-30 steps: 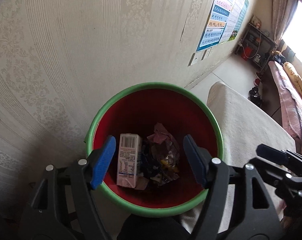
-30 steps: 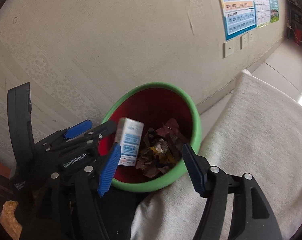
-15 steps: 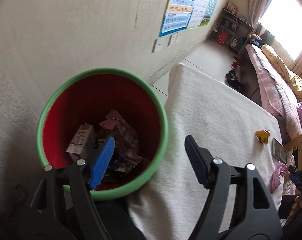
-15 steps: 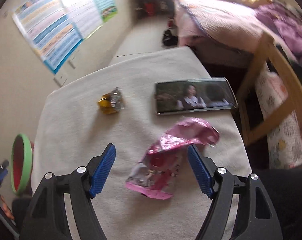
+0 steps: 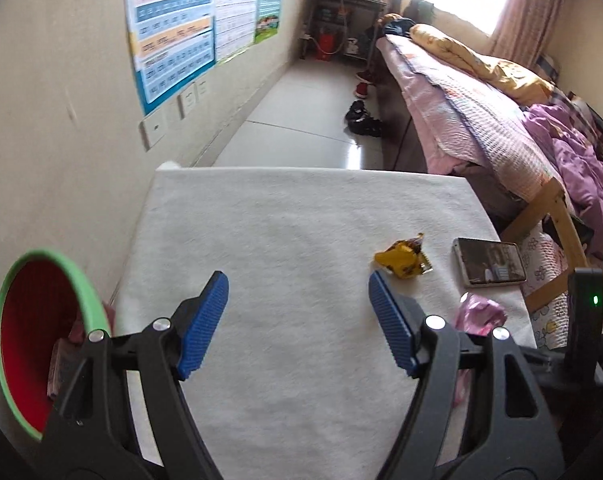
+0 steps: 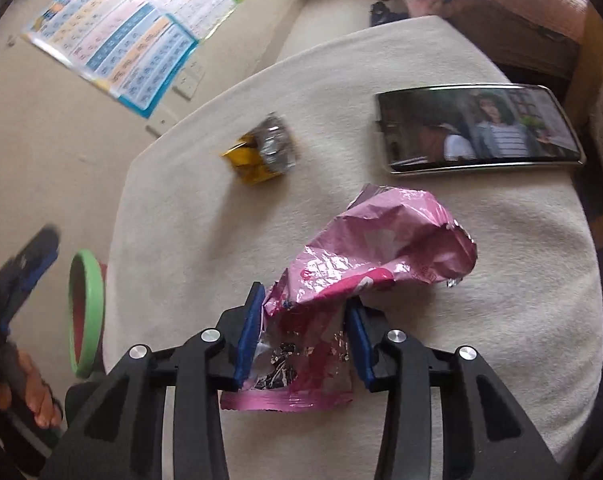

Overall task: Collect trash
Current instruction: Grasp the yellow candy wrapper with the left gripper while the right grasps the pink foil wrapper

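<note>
Right wrist view: pink wrapper (image 6: 365, 272) on the white cloth (image 6: 181, 240), lower end pinched in the just-closed right gripper (image 6: 301, 336). Bin (image 6: 86, 312) lies left, past the cloth's edge. Left gripper (image 5: 297, 320) is spread wide, empty.

In the left wrist view the red bin (image 5: 41, 328) with the green rim is cut off by the left edge, and the left hand-held gripper (image 5: 299, 320) hides part of what lies inside (a carton, perhaps; too little shows). The pink wrapper (image 5: 479, 314) is mostly hidden behind that gripper's arm. In the right wrist view the yellow wrapper (image 6: 261, 150) is smeared by motion blur, its print unreadable. The pink wrapper's lower part sits behind the right hand-held gripper (image 6: 301, 332). The wall poster (image 6: 113, 44) has text too small to read. The phone (image 6: 477, 130) shows a blurry picture.
</note>
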`<state>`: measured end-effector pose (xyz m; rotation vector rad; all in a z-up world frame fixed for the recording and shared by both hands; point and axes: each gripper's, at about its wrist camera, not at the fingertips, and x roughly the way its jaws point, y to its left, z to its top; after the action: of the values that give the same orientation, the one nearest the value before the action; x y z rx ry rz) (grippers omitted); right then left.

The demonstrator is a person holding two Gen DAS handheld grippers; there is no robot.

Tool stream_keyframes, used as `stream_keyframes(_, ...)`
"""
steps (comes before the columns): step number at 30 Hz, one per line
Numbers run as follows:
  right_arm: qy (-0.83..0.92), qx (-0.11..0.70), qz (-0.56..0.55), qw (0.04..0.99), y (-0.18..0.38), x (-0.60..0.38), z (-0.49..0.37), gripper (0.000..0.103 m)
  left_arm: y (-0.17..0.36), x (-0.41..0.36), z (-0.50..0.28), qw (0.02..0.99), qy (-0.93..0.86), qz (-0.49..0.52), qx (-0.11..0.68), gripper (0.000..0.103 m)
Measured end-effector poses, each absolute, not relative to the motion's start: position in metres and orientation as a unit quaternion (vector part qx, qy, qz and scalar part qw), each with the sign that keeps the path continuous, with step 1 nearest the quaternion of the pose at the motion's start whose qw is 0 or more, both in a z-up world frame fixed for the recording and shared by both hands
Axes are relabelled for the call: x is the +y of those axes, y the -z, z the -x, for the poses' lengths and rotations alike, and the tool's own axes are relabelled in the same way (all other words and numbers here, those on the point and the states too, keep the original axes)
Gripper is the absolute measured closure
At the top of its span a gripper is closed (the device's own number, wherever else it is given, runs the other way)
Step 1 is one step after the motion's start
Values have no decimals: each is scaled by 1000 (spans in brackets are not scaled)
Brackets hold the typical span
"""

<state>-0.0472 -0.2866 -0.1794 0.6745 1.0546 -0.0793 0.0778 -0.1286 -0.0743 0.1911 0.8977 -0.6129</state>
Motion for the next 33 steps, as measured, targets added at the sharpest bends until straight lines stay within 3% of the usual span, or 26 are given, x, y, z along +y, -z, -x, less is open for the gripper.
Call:
stream_keyframes(6, -92, 473, -280, 831, 149, -228, 46, 65, 92, -211, -104, 821, 357, -130, 426, 33)
stream_keyframes(13, -96, 451, -289, 839, 133, -235, 54, 66, 150, -269, -99, 756, 412, -207, 464, 34)
stream_keyframes(15, -92, 455, -284, 839, 134, -235, 54, 66, 163, -277, -101, 741, 412, -222, 481, 44)
stream_keyframes(17, -94, 456, -286, 837, 134, -233, 52, 66, 176, -283, -102, 728, 403, -244, 498, 61)
stream_keyframes(18, -94, 457, -286, 837, 135, -234, 52, 66, 180, -283, -102, 727, 397, -251, 501, 63)
stream_keyframes(23, -91, 460, -291, 834, 135, -235, 40, 66, 172, -265, -107, 751, 376, -227, 493, 72)
stream_keyframes(33, -57, 478, -231, 845, 142, -230, 36, 66, 134, -137, -111, 832, 252, -140, 474, 73)
